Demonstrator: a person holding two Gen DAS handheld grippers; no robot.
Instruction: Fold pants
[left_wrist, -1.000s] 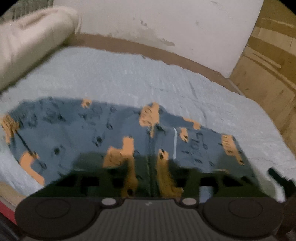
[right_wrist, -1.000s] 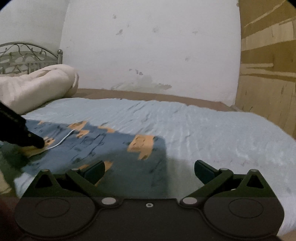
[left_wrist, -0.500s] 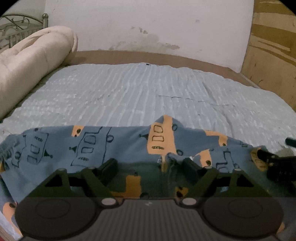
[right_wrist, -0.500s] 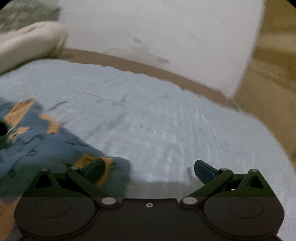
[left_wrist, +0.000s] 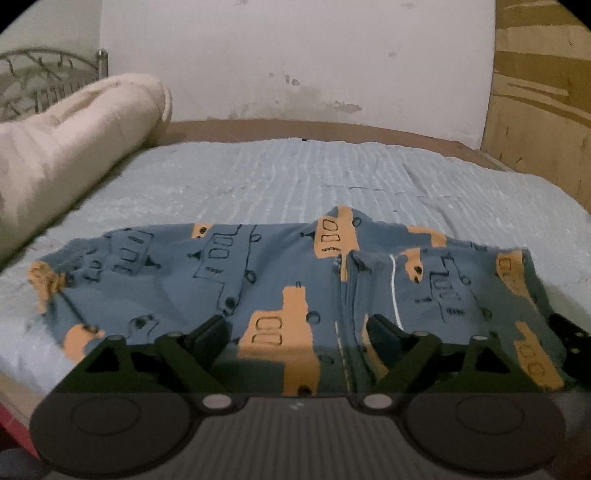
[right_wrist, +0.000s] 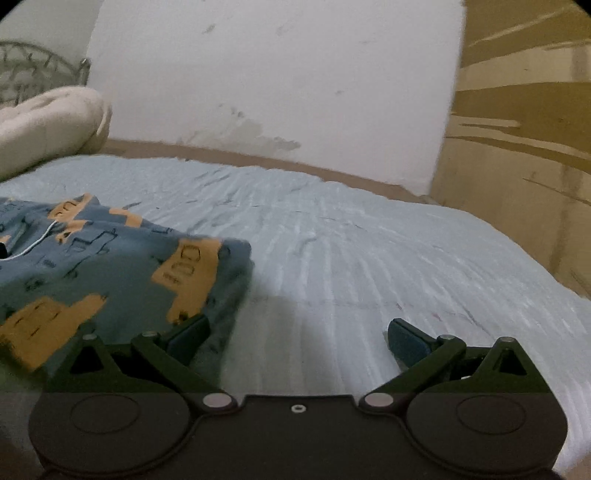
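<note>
The pants (left_wrist: 258, 280) are blue with orange truck prints and lie folded flat on the light blue bedspread (left_wrist: 295, 173). A folded edge with a white drawstring runs down their right part. My left gripper (left_wrist: 297, 328) is open and empty, low over the near edge of the pants. My right gripper (right_wrist: 297, 334) is open and empty at the right end of the pants (right_wrist: 110, 266), with its left finger (right_wrist: 188, 332) over the cloth and its right finger over bare bedspread (right_wrist: 369, 258). The right gripper also shows at the right edge of the left wrist view (left_wrist: 569, 332).
A rolled cream blanket (left_wrist: 74, 147) lies along the left side of the bed, before a metal headboard (left_wrist: 37, 77). A white wall stands behind the bed. A wooden panel (left_wrist: 539, 110) stands at the right. The bed's near edge is at the lower left.
My left gripper went from shut on the pants to open and drew back, with the pants now lying flat. My right gripper swung right, then back toward the pants' right end.
</note>
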